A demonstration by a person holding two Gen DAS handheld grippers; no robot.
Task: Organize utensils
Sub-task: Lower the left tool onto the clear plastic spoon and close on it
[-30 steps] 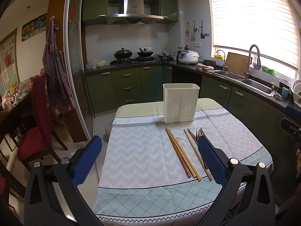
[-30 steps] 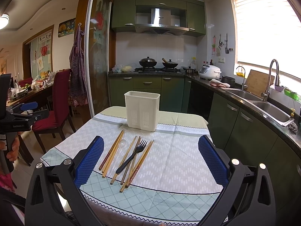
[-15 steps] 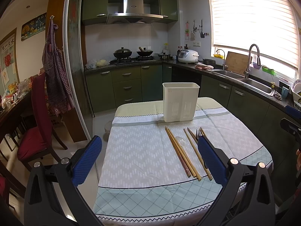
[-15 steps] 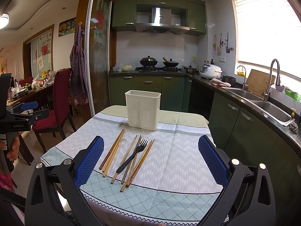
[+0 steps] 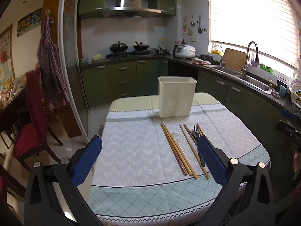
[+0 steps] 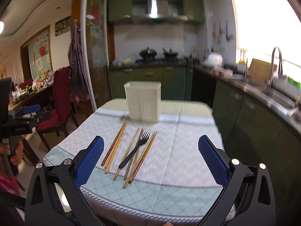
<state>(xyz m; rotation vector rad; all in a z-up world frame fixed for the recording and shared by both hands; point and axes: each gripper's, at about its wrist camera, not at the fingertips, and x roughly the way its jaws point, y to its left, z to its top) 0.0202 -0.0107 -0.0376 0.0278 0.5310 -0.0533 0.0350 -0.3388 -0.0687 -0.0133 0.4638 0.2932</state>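
Both blue fingers (image 5: 88, 161) of the left gripper (image 5: 149, 160) stand wide apart in the left wrist view, released and grasping nothing, above the near part of the surface (image 5: 131, 150), which is covered with a pale patterned cloth. At 12 o'clock from this gripper, on the far part of the surface, stands a white utensil holder (image 5: 176, 99), upright. Between the holder and the right finger lie the chopsticks (image 5: 177, 150), side by side, running from 11 o'clock toward 5 o'clock. A clear spoon (image 5: 176, 138) lies among them, and a dark fork (image 5: 195, 131) lies just beside the tip of the right finger, partly hidden behind it. At 3 o'clock, at the edge of this view, a part of the right gripper (image 5: 288, 127) is seen. In the right wrist view, which is somewhat blurred, the fingers (image 6: 89, 163) of the right gripper (image 6: 150, 160) are also wide apart and released, with nothing between them. The utensil holder (image 6: 143, 101) stands at 12 o'clock on the surface (image 6: 188, 146). The chopsticks (image 6: 114, 146) lie loose in a fan near the left finger, at about 11 o'clock. The fork (image 6: 134, 151) lies across some of them, its prongs pointing toward the holder. The spoon (image 6: 125, 136) is only faintly visible between two chopsticks. At 9 o'clock the left gripper (image 6: 22, 116) is seen, held by a hand (image 6: 16, 153).
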